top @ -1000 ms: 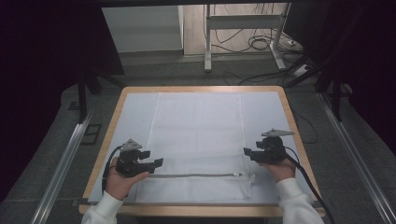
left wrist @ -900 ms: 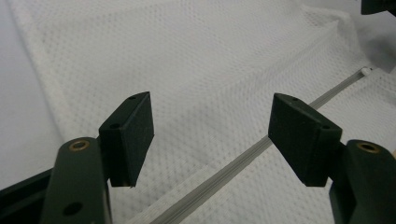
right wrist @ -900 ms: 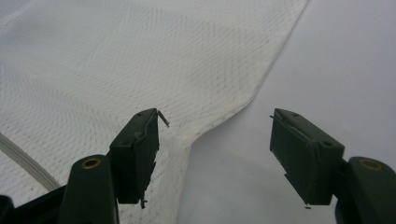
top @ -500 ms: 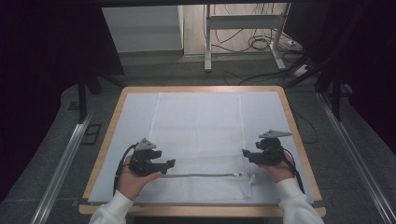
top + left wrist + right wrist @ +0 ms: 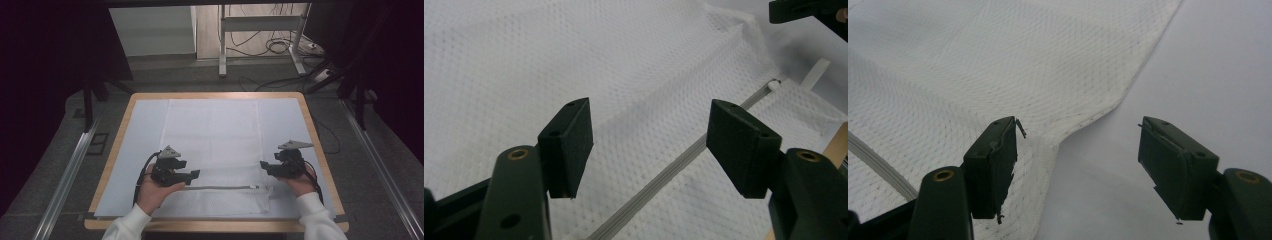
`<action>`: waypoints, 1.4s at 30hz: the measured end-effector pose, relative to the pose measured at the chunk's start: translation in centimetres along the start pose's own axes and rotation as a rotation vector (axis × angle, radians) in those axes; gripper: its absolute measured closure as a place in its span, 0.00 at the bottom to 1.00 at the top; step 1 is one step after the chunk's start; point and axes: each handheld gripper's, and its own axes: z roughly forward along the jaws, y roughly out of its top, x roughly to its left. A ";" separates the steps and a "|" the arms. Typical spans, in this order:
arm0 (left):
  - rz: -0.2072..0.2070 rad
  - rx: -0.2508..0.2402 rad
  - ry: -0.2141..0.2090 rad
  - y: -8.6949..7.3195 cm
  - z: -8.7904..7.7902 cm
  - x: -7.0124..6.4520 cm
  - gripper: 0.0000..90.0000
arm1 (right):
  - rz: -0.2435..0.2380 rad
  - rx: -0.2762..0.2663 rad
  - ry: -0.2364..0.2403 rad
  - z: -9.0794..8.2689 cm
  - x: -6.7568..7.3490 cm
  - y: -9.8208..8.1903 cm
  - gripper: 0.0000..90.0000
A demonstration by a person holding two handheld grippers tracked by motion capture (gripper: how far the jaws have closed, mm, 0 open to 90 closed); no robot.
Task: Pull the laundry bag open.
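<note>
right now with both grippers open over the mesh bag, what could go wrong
The left gripper is open with the zipper running between its jaws; closing might pinch loose mesh and bunch the mesh bag. The right gripper straddles the bag's edge, so it might catch only a thin lip and slip off.

A wooden desk (image 5: 309,116) carries a pale sheet (image 5: 142,130) over nearly all its top. A white mesh bag (image 5: 215,135) lies flat on the sheet, zip (image 5: 220,188) near the front edge.

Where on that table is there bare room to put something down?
Free: the pale strips either side of the white mesh zippered bag, along the wooden table rim, and the bag's far half. Crowded: the near edge, where the left hand-held gripper and right hand-held gripper flank the zipper.
</note>
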 end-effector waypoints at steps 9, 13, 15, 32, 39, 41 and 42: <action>-0.002 0.020 -0.016 0.6 0.9 -0.9 0.40 | -0.002 0.000 -0.001 0.0 0.0 0.0 0.35; -0.004 0.029 -0.027 0.5 1.3 -1.2 0.40 | 0.004 0.000 -0.010 -0.1 -0.2 0.0 0.35; -0.001 0.036 -0.031 0.5 1.5 -1.3 0.40 | 0.007 0.001 -0.013 0.0 -0.2 0.0 0.35; 0.054 0.090 -0.107 1.0 4.4 -4.3 0.41 | 0.008 0.003 -0.033 -0.1 -0.4 -0.1 0.35; 0.061 0.101 -0.136 1.1 5.2 -5.1 0.40 | 0.009 -0.001 -0.037 -0.1 -0.4 -0.1 0.35; 0.062 0.104 -0.135 1.1 5.4 -5.2 0.40 | 0.007 0.000 -0.039 -0.1 -0.4 -0.1 0.35; 0.062 0.099 -0.130 1.1 5.5 -5.3 0.40 | 0.005 0.000 -0.039 -0.1 -0.5 -0.1 0.35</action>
